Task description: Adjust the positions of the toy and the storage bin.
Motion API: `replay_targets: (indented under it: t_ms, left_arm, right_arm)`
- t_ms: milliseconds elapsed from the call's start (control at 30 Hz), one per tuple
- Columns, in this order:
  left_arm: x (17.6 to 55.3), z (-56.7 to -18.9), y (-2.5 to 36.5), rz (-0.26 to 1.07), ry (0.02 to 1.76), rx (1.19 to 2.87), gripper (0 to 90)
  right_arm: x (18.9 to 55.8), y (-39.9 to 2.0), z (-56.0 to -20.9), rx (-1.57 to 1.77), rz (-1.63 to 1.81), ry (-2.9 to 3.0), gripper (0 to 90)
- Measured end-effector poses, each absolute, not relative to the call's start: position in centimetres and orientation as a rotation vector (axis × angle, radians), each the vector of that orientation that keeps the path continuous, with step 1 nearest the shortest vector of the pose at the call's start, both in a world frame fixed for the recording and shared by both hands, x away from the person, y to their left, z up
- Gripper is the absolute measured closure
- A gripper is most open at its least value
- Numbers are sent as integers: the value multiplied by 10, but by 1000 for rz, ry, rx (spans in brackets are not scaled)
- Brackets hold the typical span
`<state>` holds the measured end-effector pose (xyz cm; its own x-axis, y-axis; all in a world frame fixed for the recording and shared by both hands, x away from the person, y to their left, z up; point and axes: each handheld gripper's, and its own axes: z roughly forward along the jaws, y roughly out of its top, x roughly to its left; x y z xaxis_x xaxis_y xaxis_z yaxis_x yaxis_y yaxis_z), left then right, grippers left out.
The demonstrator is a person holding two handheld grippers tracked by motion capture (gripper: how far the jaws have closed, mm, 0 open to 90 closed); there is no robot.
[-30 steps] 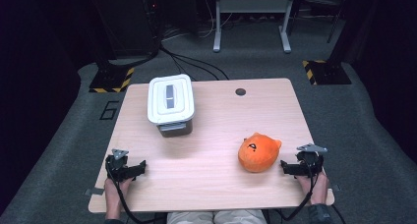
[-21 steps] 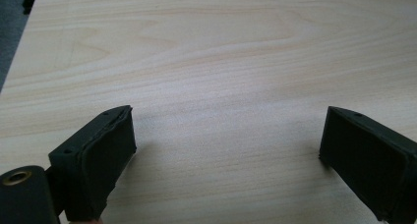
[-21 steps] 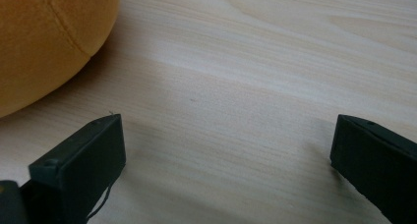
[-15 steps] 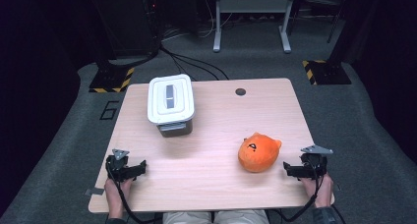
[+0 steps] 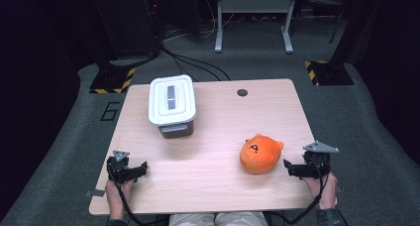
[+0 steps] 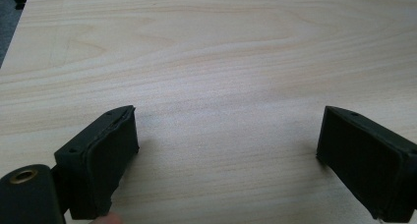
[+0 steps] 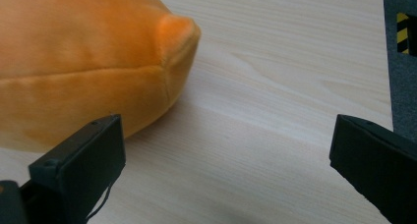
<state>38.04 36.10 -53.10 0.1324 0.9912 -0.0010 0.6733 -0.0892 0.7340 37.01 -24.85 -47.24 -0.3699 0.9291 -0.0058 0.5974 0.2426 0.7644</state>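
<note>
Up near the worktop's (image 5: 213,186) right front, an orange plush toy (image 5: 260,154) lies with its dark face marking upward, ears toward the far-right. Just beside it, the right gripper (image 5: 297,168) has fingers spread wide, empty. Likewise the left gripper (image 5: 134,170). A white-lidded container (image 5: 172,100) runs lengthwise front-to-back. On the floor, "6" (image 5: 110,111).

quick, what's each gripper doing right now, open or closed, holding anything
Left gripper: open, jaws wide apart over bare table, holding nothing.
Right gripper: open, holding nothing, beside the orange plush toy.
</note>
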Motion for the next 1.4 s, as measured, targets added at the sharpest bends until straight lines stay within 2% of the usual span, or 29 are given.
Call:
replay_targets:
  t_ms: [733, 1333, 1400]
  left_arm:
    - [380, -531, 361, 705, 1602, 1825, 82]
    - [380, -531, 361, 705, 1600, 1824, 86]
    - [380, -531, 361, 705, 1600, 1825, 86]
  right_arm:
    - [369, -209, -427, 1234, 999, 2125, 0]
    - [389, -158, -429, 1164, 968, 2271, 0]
    - [391, -154, -431, 1162, 953, 2290, 26]
